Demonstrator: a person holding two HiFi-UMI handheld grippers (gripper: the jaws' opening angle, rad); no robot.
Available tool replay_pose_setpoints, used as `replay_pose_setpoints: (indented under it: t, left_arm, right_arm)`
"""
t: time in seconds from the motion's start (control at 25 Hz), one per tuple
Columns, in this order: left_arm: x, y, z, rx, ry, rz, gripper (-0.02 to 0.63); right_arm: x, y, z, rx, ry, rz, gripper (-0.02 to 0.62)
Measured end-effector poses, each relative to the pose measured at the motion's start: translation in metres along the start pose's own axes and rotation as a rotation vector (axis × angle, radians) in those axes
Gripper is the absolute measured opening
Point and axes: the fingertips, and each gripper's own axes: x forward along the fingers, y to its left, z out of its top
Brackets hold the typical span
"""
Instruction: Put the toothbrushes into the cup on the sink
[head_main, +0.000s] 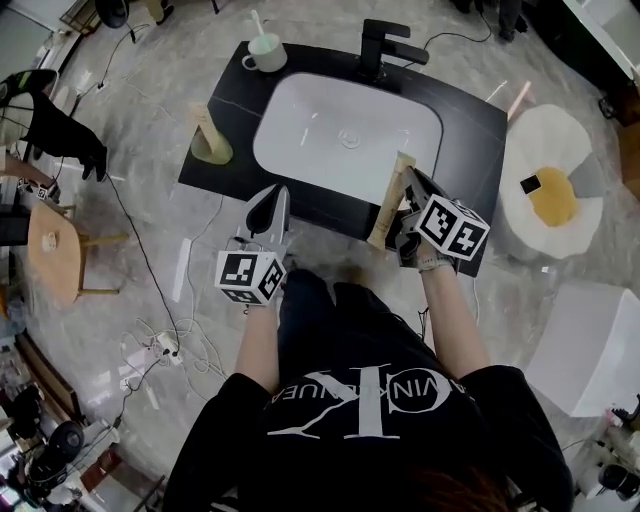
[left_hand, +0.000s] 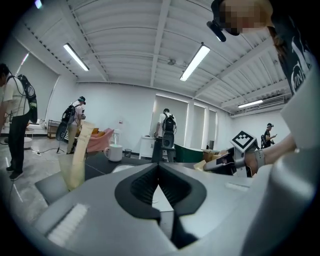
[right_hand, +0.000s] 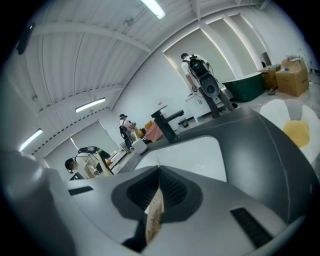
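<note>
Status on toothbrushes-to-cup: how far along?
Done: one white handle stands in the cup. In hand: right tongs shut on a tan toothbrush by the basin. Remaining: that one plus a second toothbrush on the counter; left tongs shut, empty.

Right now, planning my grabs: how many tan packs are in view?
2: one pack upright on the counter left of the basin, one pack in the right gripper. No others visible.
</note>
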Motion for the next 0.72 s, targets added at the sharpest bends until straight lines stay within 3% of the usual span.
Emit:
replay_pose_setpoints:
  t: [0.72]
  left_arm:
    - [-0.075, 0.124, 0.020, -0.023, -0.044, 0.160, 0.012]
  right_arm:
    - [0.083, 0.191, 0.004, -0.112, -0.001, 0.297, 0.014]
